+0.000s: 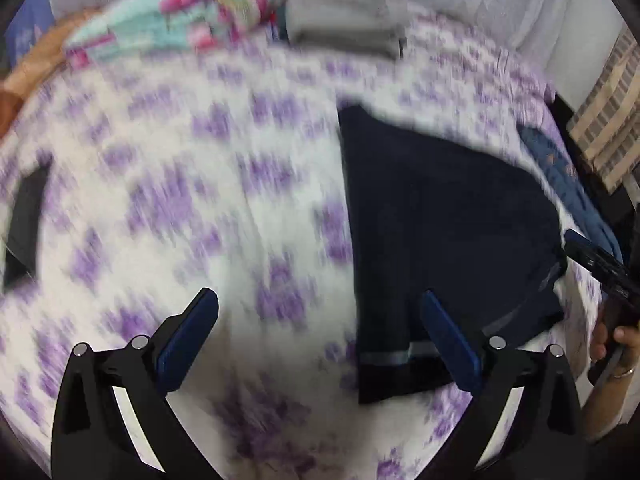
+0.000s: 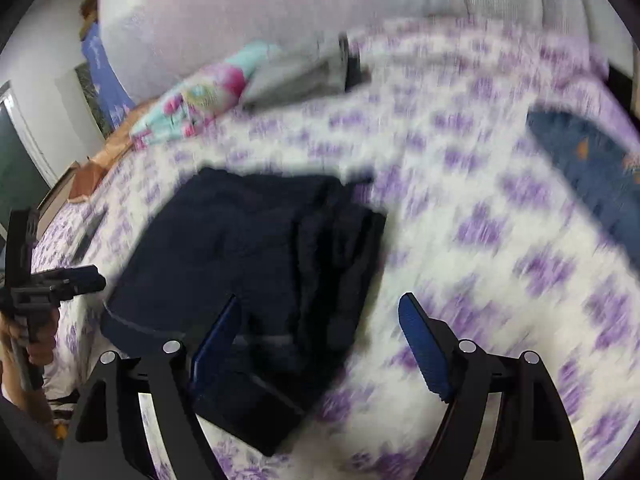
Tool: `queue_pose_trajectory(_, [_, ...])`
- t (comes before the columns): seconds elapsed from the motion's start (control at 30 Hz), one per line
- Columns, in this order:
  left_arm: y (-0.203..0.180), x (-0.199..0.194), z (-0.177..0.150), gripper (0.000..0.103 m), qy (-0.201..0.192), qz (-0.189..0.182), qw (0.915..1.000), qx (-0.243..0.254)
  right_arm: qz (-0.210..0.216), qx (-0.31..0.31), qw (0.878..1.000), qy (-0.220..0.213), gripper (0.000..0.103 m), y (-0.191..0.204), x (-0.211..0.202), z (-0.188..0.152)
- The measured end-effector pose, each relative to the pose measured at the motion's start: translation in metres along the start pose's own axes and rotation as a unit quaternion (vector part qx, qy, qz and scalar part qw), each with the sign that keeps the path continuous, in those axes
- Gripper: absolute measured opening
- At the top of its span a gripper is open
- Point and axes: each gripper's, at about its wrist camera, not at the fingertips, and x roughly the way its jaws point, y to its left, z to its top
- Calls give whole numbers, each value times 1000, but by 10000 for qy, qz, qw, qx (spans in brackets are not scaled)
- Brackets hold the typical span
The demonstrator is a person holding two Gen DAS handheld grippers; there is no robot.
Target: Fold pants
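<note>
Dark navy pants point(image 1: 440, 232) lie folded in a compact stack on a bed with a white and purple flowered sheet point(image 1: 180, 200). My left gripper point(image 1: 320, 300) is open and empty, above the sheet at the pants' left edge. In the right wrist view the pants point(image 2: 248, 252) lie left of centre. My right gripper point(image 2: 320, 308) is open and empty above their near right edge. The right gripper also shows in the left wrist view point(image 1: 596, 264) at the far right, and the left gripper shows in the right wrist view point(image 2: 68, 280) at the far left. Both views are motion-blurred.
A grey folded garment point(image 1: 344, 28) and a colourful turquoise and pink cloth point(image 1: 180, 16) lie at the bed's far end. A blue denim piece point(image 2: 592, 168) lies at the right. A dark flat object point(image 1: 28, 208) rests on the sheet at the left.
</note>
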Motion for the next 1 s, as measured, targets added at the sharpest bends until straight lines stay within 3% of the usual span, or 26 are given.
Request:
queue_pose_trajectory(0.03, [-4,-3,12,99,-186,77,9998,46,128,16,9996,-236,80,2,-3,11])
queue_pose_trajectory(0.1, [-16,3,38,99,-426,209,9988,87,315,-131,9985,-432,67,13,4,31])
queue_pose_trajectory(0.13, [-21,8,48,99,-497,191,9985,134,444,-209,9979,-421,50,21,13,42])
queue_pose_trajectory(0.17, [-26,17,60,99,-515,201,9983,179,624,-232,9973,-326,36,28,25,50])
queue_pose_trajectory(0.23, [-38,47,86,99,-293,265,9991,167,1035,-155,9944,172,26,43,65,67])
queue_pose_trajectory(0.27, [-41,62,95,99,-130,232,9996,116,1080,-149,9934,356,26,48,80,71])
queue_pose_trajectory(0.33, [-43,93,109,99,285,145,9995,-81,1016,-71,9905,919,26,56,116,73])
queue_pose_trajectory(0.37, [-40,111,113,99,484,175,9985,-163,824,-67,9889,1235,21,54,136,71])
queue_pose_trajectory(0.4, [-36,121,113,99,590,327,9975,-208,651,-143,9894,1292,15,52,144,68])
queue_pose_trajectory(0.43, [-29,131,113,99,663,554,9959,-254,365,-263,9908,1278,0,47,147,66])
queue_pose_trajectory(0.47, [-21,138,113,99,699,621,9950,-341,343,-205,9916,1227,0,35,144,65])
queue_pose_trajectory(0.5, [-9,139,111,99,750,314,9949,-589,432,-90,9921,1179,0,30,139,62])
queue_pose_trajectory(0.53, [-5,136,109,99,722,262,9946,-698,426,-22,9933,1078,0,21,128,59])
queue_pose_trajectory(0.63, [-10,115,97,99,531,435,9965,-478,582,104,9953,772,2,10,97,49])
queue_pose_trajectory(0.7, [-10,96,86,98,499,315,9964,-609,444,-72,9978,483,12,20,72,41])
queue_pose_trajectory(0.77, [-11,79,77,98,402,57,9964,-745,675,-335,9970,195,46,40,54,37])
queue_pose_trajectory(0.8, [-19,71,71,98,323,-126,9970,-690,841,-434,9954,154,48,47,51,35])
queue_pose_trajectory(0.87, [-43,66,59,98,312,-371,9985,-261,1045,-725,9911,401,53,70,60,28])
queue_pose_trajectory(0.9, [-52,70,55,98,362,-349,9987,-48,932,-784,9906,618,55,75,71,23])
queue_pose_trajectory(0.97, [-60,85,45,99,575,105,9980,244,662,-832,9901,918,55,73,86,12])
queue_pose_trajectory(1.0, [-55,90,39,99,661,121,9977,132,678,-842,9898,931,55,72,85,10])
